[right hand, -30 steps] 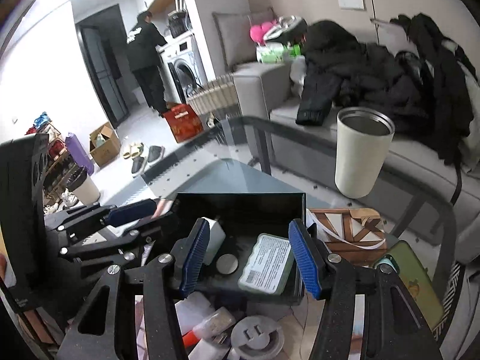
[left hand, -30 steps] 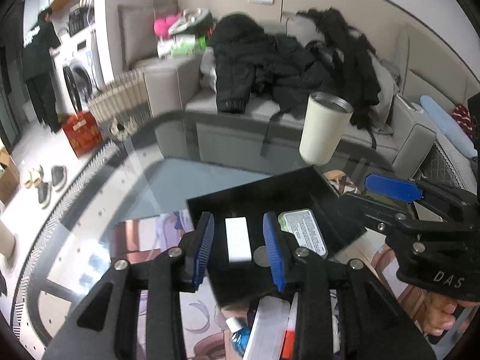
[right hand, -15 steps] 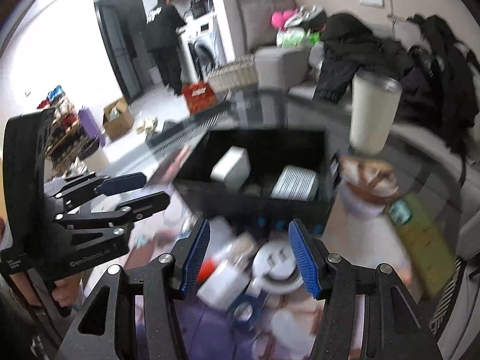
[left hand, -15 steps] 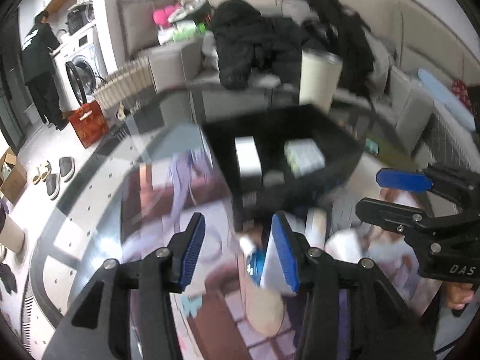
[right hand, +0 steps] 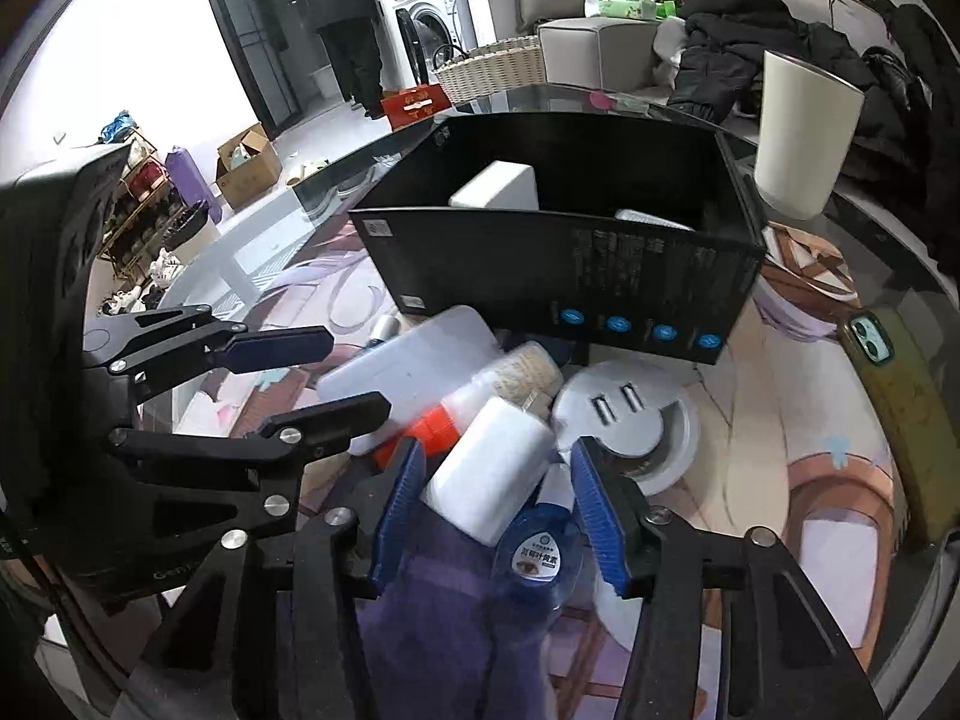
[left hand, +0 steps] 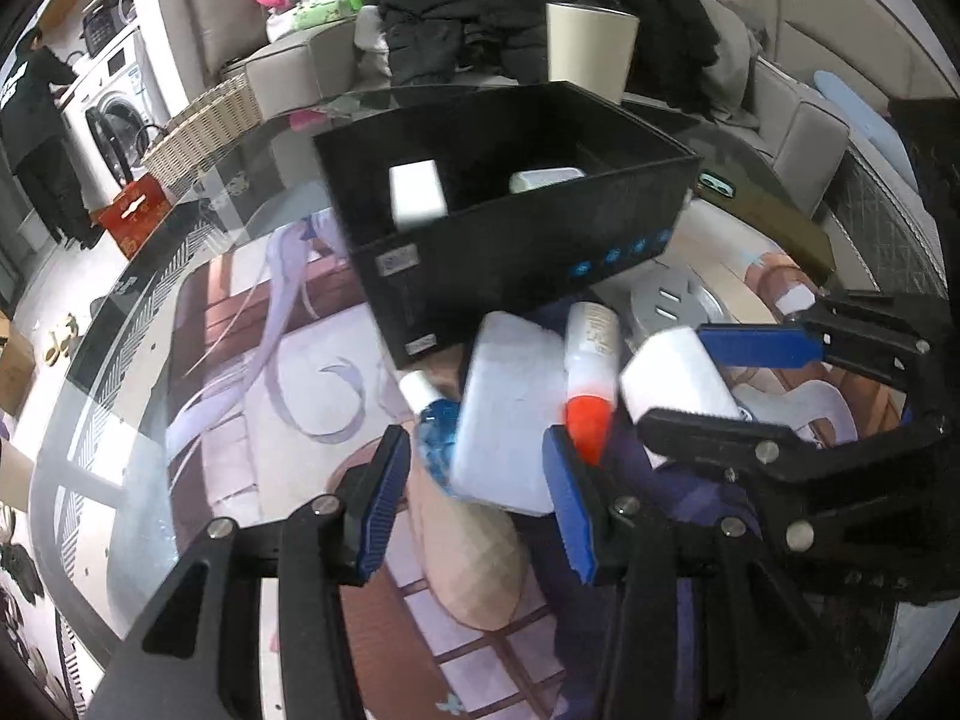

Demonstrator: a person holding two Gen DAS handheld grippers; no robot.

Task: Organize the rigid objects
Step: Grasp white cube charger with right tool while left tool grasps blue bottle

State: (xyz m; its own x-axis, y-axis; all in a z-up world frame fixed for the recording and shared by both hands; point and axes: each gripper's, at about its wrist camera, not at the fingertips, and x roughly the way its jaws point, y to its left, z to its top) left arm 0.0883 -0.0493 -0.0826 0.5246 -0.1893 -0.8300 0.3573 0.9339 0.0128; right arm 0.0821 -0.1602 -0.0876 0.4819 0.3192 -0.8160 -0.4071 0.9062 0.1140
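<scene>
Jaws of left gripper (left hand: 477,501) and right gripper (right hand: 498,507) wide, empty, straddling white case (left hand: 510,408) and white block (right hand: 489,474); black box (right hand: 558,258) just beyond, for sorting.

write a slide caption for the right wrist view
Open right gripper straddling a white block in the clutter before the black box, left gripper open alongside.

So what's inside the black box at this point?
The black box holds a white block standing at the left and a flat pale item to its right, mostly hidden by the near wall. The floor of the box is out of sight.
</scene>
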